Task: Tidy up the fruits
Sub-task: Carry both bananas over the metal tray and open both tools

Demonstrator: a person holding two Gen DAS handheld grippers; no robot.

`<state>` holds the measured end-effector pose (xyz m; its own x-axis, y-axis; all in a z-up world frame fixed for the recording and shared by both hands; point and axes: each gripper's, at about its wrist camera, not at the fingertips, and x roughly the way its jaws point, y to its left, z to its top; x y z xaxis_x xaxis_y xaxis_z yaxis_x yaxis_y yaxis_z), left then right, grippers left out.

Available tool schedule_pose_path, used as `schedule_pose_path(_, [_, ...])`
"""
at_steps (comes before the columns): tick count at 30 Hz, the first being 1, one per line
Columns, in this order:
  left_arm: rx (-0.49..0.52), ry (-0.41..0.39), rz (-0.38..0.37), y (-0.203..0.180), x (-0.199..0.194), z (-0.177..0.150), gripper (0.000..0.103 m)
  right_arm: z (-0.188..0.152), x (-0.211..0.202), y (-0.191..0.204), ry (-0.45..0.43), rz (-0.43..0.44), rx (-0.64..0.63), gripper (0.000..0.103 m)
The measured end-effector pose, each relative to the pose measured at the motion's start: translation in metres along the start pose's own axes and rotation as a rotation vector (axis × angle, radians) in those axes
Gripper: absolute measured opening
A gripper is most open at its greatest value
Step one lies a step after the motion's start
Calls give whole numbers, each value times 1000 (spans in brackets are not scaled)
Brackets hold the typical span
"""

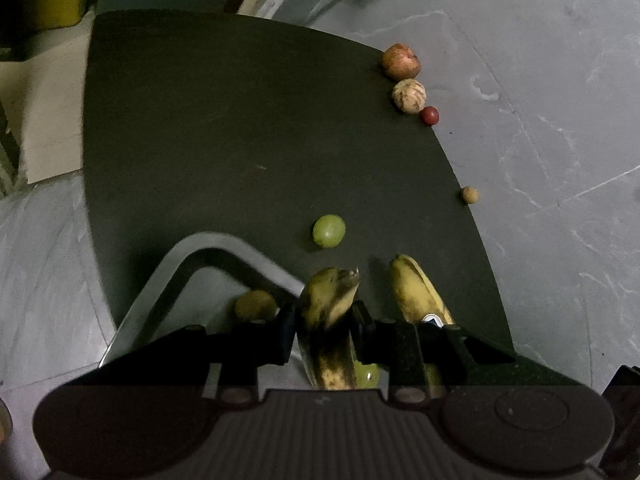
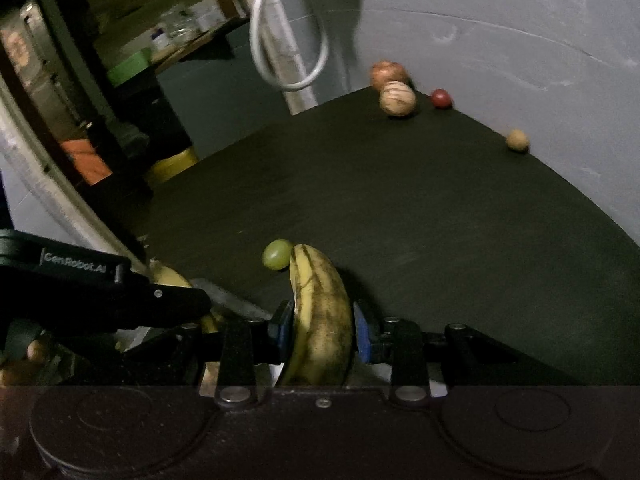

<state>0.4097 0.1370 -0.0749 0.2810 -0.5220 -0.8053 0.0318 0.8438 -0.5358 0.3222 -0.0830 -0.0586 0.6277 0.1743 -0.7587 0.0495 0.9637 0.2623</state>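
Two handheld grippers each clamp a banana over a dark mat (image 1: 240, 128) laid on a grey marbled surface (image 1: 540, 140). The left gripper (image 1: 323, 330) has its jaws pressed on a brown-spotted banana (image 1: 330, 320) whose stem end points away from the camera; the right gripper (image 2: 322, 330) squeezes a second spotted banana (image 2: 320, 316) between blue-padded fingers (image 2: 362, 330), its tip curving up and to the left. In the left wrist view, that second banana lies just right of the first, and a grey tray (image 1: 224, 248) sits at the near left with a small brown fruit (image 1: 255, 305) inside. A green grape (image 1: 329, 231) rests on the mat just beyond the bananas. Along the mat's far right edge sit a reddish apple (image 1: 400, 61), a pale striped round fruit (image 1: 409, 95) touching it, a small red fruit (image 1: 429, 115), and, well apart nearer, a small tan fruit (image 1: 469, 195). A white cable (image 2: 280, 52) loops at the far side.
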Motion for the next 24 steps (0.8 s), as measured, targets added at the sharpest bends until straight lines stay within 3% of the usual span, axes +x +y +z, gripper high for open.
schedule_pose_path(10, [-72, 12, 25, 30, -20, -36, 31, -22, -8, 33, 57, 81, -103, 34])
schedule_pose_path(18, [-90, 12, 86, 48, -26, -50, 31, -26, -4, 53, 85, 68, -217, 34])
schedule_pose_path(24, [-88, 4, 78, 51, -28, -52, 31, -30, -3, 67, 87, 29, -305, 34])
